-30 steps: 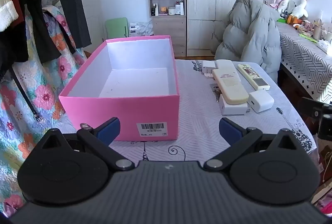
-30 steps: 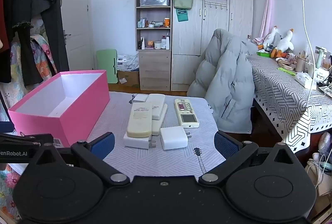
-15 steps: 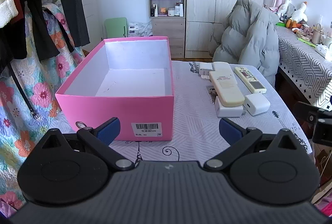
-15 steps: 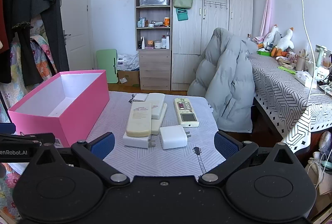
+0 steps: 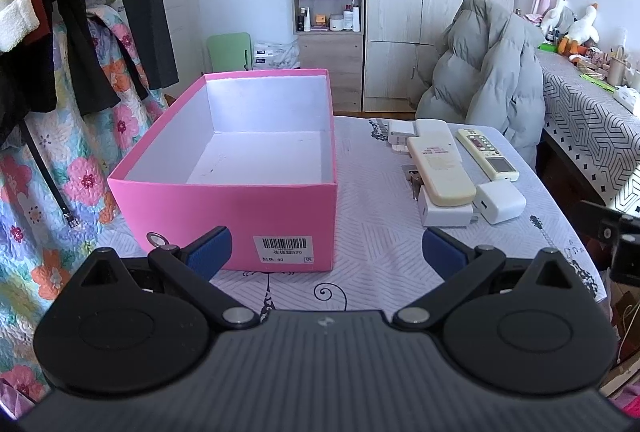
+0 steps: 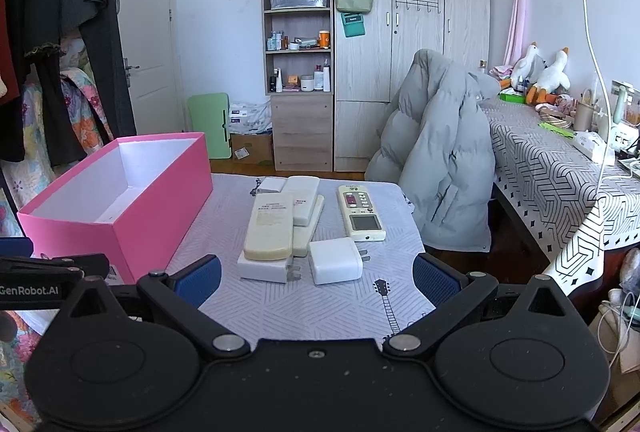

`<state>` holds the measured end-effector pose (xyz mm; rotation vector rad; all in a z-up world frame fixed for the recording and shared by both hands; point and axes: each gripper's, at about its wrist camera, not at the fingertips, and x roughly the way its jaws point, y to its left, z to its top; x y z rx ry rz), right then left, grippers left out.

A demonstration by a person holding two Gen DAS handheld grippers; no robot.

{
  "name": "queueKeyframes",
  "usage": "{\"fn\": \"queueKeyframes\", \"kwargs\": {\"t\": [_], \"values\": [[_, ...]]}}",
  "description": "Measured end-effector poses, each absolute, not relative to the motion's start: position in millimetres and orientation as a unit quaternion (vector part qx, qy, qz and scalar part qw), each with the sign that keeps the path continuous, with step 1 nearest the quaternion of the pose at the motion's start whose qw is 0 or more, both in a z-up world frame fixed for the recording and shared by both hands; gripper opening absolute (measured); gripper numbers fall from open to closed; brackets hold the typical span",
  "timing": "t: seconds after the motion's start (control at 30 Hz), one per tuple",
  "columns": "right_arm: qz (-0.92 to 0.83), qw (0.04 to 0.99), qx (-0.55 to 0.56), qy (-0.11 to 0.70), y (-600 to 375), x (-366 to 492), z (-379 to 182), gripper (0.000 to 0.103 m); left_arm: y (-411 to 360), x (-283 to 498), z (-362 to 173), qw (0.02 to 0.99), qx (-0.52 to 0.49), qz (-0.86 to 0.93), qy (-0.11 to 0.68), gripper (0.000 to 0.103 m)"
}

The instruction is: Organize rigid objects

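2 grippers, both spread wide, nothing held: left gripper (image 5: pixel 325 247) faces open pink cardboard box (image 5: pixel 224 188) on patterned tablecloth (image 5: pixel 372 232); right gripper (image 6: pixel 317 277) faces yellowed cream remote (image 6: pixel 269 226), white square charger (image 6: pixel 335 260), white button remote (image 6: pixel 361 213) right of box.

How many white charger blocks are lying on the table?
3. One charger lies nearest, right of the stack; a second charger sits under the yellowed remote; a third charger lies at the far end. The stacked remotes may hide more.
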<state>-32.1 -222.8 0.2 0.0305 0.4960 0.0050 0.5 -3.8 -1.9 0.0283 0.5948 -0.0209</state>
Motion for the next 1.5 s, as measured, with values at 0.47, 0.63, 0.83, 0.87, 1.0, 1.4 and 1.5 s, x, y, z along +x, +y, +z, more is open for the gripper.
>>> {"fn": "queueKeyframes", "kwargs": {"t": [0.47,0.63,0.83,0.87,1.0,1.4,1.5], "values": [[0.005,0.969,0.014,0.246,-222.7,-32.2,-0.5,0.103,-5.6,2.6,-5.2,0.954,0.011,0.007,0.301,0.103],[0.002,0.968,0.015,0.25,-224.6,-30.9,-1.3,0.103,-6.3,2.5,-6.3,0.953,0.011,0.007,0.303,0.103],[0.005,0.968,0.014,0.251,-224.5,-29.7,-1.9,0.103,-6.4,3.0,-8.0,0.952,0.009,0.008,0.305,0.103],[0.006,0.968,0.014,0.251,-224.3,-30.3,-2.1,0.103,-6.3,3.0,-8.0,0.952,0.009,0.007,0.306,0.103],[0.01,0.968,0.013,0.25,-223.4,-30.8,-2.2,0.103,-6.5,3.4,-8.2,0.952,0.009,0.007,0.306,0.103],[0.011,0.969,0.011,0.248,-223.5,-31.3,-2.4,0.103,-6.4,3.5,-8.5,0.952,0.009,0.007,0.307,0.103],[0.012,0.968,0.011,0.249,-224.0,-31.1,-2.3,0.103,-6.7,3.5,-9.6,0.952,0.009,0.007,0.307,0.103]]}}
